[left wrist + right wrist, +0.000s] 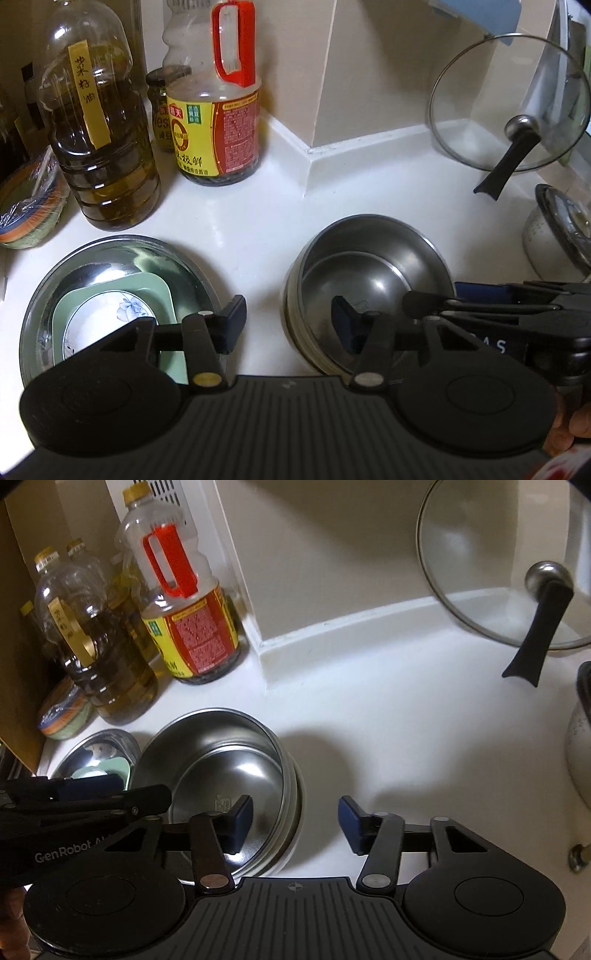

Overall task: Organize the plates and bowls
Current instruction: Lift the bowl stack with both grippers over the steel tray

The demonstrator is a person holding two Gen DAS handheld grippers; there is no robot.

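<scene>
A stack of nested steel bowls (369,266) (221,760) stands on the white counter. To its left a wide steel basin (192,266) (99,744) holds a green square plate (162,295) with a white flowered dish (110,314) on it. My left gripper (288,325) straddles the stack's left rim, one finger inside the top bowl and one outside over the basin's edge, with gaps on both sides. My right gripper (295,823) straddles the right rim the same way, open. Each gripper shows sideways in the other's view (447,297) (125,790).
An oil bottle (99,147) and a soy sauce bottle (218,122) stand behind the basin by the wall corner. Wrapped coloured bowls (26,206) sit far left. A glass lid (509,103) leans on the back wall, and a lidded pot (554,236) stands at the right.
</scene>
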